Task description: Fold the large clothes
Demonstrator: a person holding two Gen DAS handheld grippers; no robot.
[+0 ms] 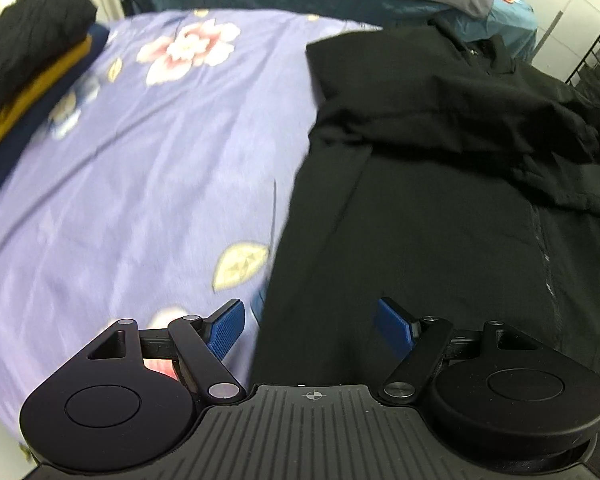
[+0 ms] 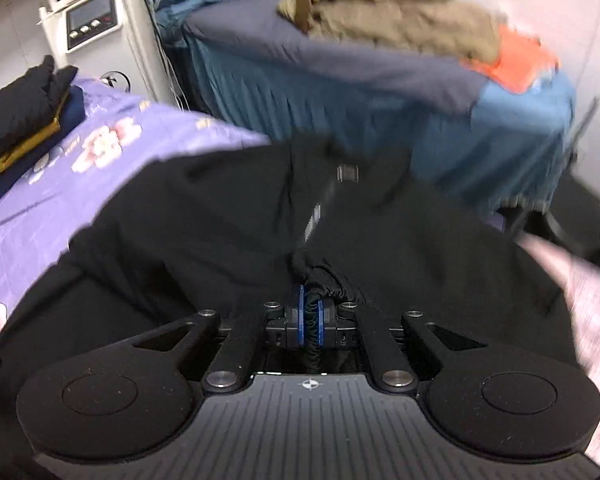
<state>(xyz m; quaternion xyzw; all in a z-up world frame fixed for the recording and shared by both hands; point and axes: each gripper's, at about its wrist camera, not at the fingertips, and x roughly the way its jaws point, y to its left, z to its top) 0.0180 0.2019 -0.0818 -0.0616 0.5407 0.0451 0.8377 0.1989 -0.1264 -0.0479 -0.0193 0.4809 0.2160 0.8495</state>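
A large black jacket (image 1: 440, 208) lies spread on a purple flowered bedsheet (image 1: 140, 152), its zip running down the right part and a sleeve folded across its upper part. My left gripper (image 1: 311, 326) hangs open above the jacket's left edge, nothing between its blue pads. In the right wrist view the same black jacket (image 2: 220, 216) fills the middle. My right gripper (image 2: 310, 322) is shut on a bunched, elastic-edged piece of the jacket, which is pinched between the blue pads and lifted off the bed.
A stack of folded clothes (image 1: 24, 76), black over mustard over navy, sits at the sheet's far left. Behind stands a second bed (image 2: 360, 80) with a blue skirt, a tan garment and an orange cloth. A white appliance (image 2: 92, 20) and a black wire rack (image 1: 596, 64) flank the scene.
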